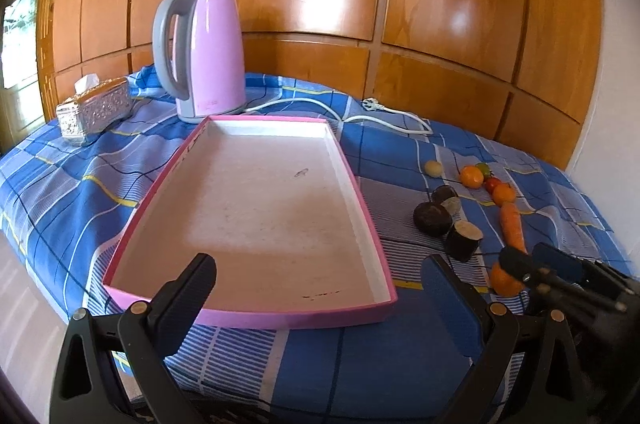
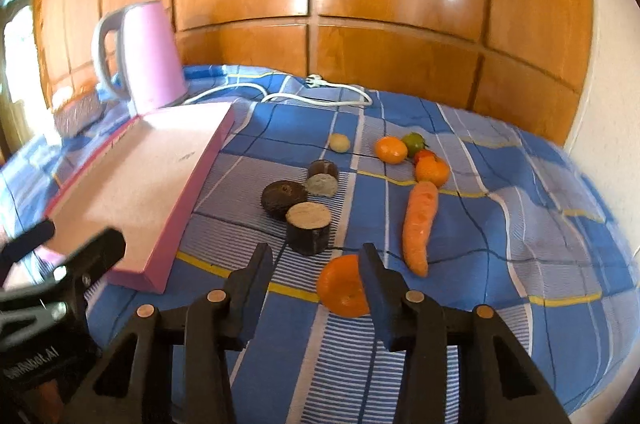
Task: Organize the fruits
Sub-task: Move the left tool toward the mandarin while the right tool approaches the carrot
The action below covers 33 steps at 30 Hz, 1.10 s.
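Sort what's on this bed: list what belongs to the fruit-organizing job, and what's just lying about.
Job: pink tray, nearest orange, two more oranges, carrot, green fruit, dark cut pieces.

Lying about: kettle, its cord, tissue box.

Pink tray (image 1: 378,224), shallow, white inside, holding nothing, lying flat on the blue checked cloth. To its right, loose on the cloth: nearest orange (image 2: 342,288), round; carrot (image 2: 418,224), lying lengthwise; two oranges (image 2: 391,149) (image 2: 432,171) farther back, with a small red fruit (image 2: 424,155) and a green one (image 2: 413,141) between them; pale yellow ball (image 2: 339,142); dark round fruit (image 2: 282,199); three dark cut cylinders (image 2: 308,228) (image 2: 322,185) (image 2: 323,167), pale-faced.
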Motion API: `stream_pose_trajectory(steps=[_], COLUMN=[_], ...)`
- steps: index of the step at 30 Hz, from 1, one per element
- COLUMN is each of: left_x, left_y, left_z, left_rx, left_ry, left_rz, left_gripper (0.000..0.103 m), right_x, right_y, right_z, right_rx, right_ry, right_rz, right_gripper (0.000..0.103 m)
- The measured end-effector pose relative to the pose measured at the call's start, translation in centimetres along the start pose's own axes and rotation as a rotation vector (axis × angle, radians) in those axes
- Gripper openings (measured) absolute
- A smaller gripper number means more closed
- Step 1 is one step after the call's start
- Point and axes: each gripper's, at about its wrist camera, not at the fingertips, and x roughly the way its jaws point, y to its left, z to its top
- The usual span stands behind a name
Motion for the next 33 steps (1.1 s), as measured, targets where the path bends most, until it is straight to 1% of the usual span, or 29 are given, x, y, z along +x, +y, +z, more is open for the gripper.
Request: stream_pose_trajectory(steps=[2,3,4,6,7,8,9,10,11,13,14,18,22,24,27,30,33], left_x=[0.0,0.1,0.1,0.2,0.3,0.3,0.4,0.4,0.4,0.5,0.7,0.9,1.4,1.8,2.7,3.7,4.5], left_y=[0.1,0.0,-0.1,-0.2,-0.5,-0.6,-0.9,-1.1,-1.4,-2.1,-2.7,-5.2,-7.2,-7.9,-9.1,-10.1,-11.1], left_z=[0.0,0.0,0.0,0.0,-0.1,-0.1,-0.1,-0.2,-0.2,-0.4,-0.5,-0.8,-0.8,-0.8,-0.9,-0.8,-0.8], left_rx=[-0.001,0.000,0.006,0.020,0.030,0.037,0.052,0.059,0.070,0.087,0.108,0.188,0.236,0.240,0.257,0.263,0.270], left_ry=[0.002,0.004,0.009,0.026,0.035,0.041,0.055,0.059,0.064,0.088,0.105,0.127,0.141,0.158,0.170,0.182,0.188], left_rz=[-0.013,-0.024,-0.044,-0.080,-0.102,-0.117,-0.148,-0.159,-0.174,-0.232,-0.265,-0.320,-0.358,-0.376,-0.384,-0.398,-0.411], left_gripper=[0.102,0.097,0.093,0.077,0.073,0.061,0.052,0.050,0.050,0.045,0.044,0.044,0.045,0.045,0.045,0.045,0.045], right_x=[-0.2,-0.2,-0.2,0.0,0.0,0.1,0.2,0.3,0.5,0.9,1.0,1.4,2.6,3.5,4.8,6.1,7.6], right_y=[-1.6,-2.6,-3.4,-5.2,-6.3,-7.2,-8.3,-9.3,-10.1,-10.9,-10.9,-10.4,-10.7,-10.8,-10.8,-10.7,-11.0], right_z=[0.2,0.4,0.5,0.6,0.7,0.7,0.6,0.4,0.1,-0.2,-0.1,0.6,1.6,2.2,3.0,4.0,4.4], right_rx=[0.065,0.102,0.128,0.195,0.235,0.271,0.314,0.360,0.397,0.448,0.452,0.423,0.427,0.428,0.412,0.374,0.356], right_ry=[0.015,0.028,0.039,0.060,0.069,0.075,0.081,0.089,0.099,0.116,0.117,0.094,0.081,0.078,0.077,0.072,0.091], right_rz=[0.031,0.045,0.056,0.083,0.099,0.113,0.124,0.141,0.161,0.181,0.182,0.152,0.122,0.111,0.086,0.040,0.023], right_gripper=[0.045,0.045,0.043,0.041,0.040,0.040,0.037,0.036,0.035,0.034,0.034,0.034,0.034,0.034,0.034,0.034,0.034])
